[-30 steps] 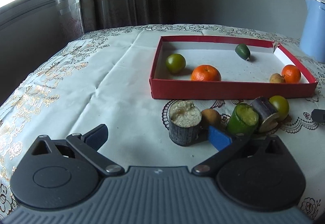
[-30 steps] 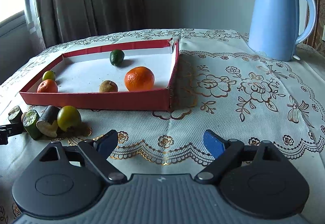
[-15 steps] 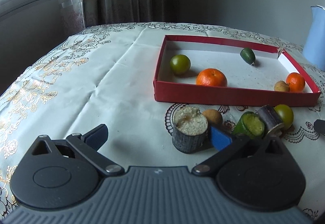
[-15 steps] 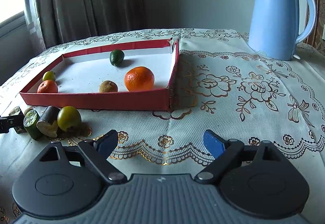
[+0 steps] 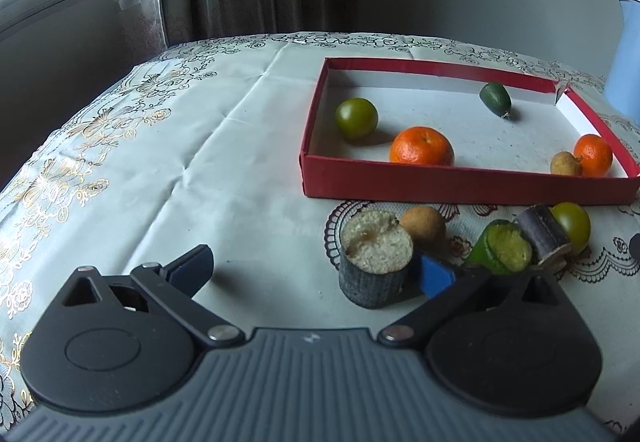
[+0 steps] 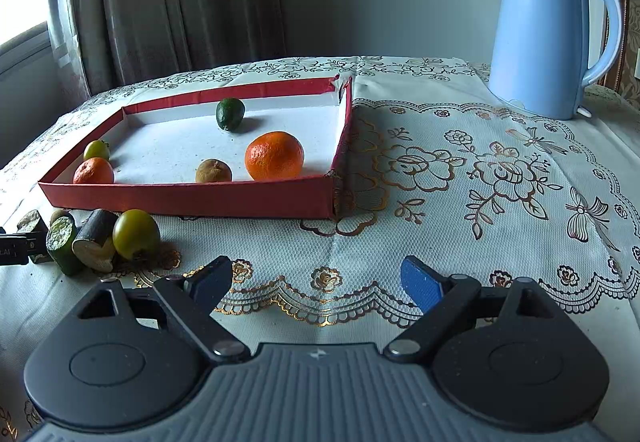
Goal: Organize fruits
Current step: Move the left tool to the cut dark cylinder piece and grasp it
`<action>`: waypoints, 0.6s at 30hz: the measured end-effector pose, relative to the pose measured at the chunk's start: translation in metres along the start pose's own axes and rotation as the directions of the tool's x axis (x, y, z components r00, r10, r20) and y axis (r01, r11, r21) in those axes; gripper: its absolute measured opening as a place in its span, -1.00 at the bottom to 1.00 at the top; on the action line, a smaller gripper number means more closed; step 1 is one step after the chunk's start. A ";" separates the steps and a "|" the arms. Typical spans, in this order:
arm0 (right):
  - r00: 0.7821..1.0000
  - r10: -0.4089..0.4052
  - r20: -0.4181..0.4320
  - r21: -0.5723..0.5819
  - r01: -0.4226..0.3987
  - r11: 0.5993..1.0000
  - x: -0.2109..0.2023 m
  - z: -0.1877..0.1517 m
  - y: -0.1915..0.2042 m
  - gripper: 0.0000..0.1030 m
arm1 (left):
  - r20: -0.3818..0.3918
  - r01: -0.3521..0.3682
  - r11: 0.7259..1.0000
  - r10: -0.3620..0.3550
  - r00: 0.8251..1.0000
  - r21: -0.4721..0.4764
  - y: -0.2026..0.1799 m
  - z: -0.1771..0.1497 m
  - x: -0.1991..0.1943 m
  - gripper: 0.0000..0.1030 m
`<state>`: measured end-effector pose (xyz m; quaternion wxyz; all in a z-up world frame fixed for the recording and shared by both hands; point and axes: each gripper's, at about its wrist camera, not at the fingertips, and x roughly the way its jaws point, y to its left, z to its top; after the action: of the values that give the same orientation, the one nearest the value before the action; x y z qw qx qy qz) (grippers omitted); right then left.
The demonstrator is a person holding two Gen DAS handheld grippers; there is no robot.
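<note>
Both grippers' fingers are spread open, gripping nothing: left gripper [image 5: 316,274] beside the dark-barked sugarcane stub [image 5: 375,265], lower centre; right gripper [image 6: 316,282] over the lace-covered surface [image 6: 460,201].

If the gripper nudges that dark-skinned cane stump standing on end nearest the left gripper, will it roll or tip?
The cane stump stands squat on a flat end, so it probably slides rather than tips. Knocked over, its round side would likely roll. It looks stiff and dense.

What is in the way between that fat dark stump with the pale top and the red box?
A small brown fruit sits just behind the dark stump, between it and the red box. The box's front wall rises beyond that. The left gripper is open beside the stump.
</note>
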<state>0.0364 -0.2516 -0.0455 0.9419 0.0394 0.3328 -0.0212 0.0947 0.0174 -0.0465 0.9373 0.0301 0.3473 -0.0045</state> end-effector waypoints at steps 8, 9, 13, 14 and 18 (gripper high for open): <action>1.000 0.000 0.000 0.000 0.000 1.000 0.000 0.000 0.000 0.78 | 0.002 0.006 1.000 -0.006 1.000 0.012 -0.002 0.000 0.000 0.96; 1.000 0.000 0.000 0.000 0.000 1.000 0.000 0.000 0.000 0.78 | 0.003 0.007 1.000 -0.007 1.000 0.014 -0.002 -0.001 0.000 0.96; 1.000 -0.002 0.001 0.001 0.002 1.000 0.000 0.000 0.000 0.78 | 0.004 0.007 1.000 -0.007 1.000 0.014 -0.003 -0.001 0.000 0.96; 1.000 -0.002 0.001 0.001 0.002 1.000 -0.001 0.000 0.000 0.78 | 0.003 0.007 1.000 -0.007 1.000 0.014 -0.003 -0.001 0.000 0.96; 1.000 -0.003 0.001 0.001 0.003 1.000 -0.001 0.000 0.000 0.78 | 0.002 0.011 1.000 -0.011 1.000 0.012 -0.002 -0.001 0.000 0.95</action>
<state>0.0360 -0.2516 -0.0449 0.9420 0.0397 0.3325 -0.0226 0.0940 0.0151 -0.0472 0.9374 0.0339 0.3465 -0.0116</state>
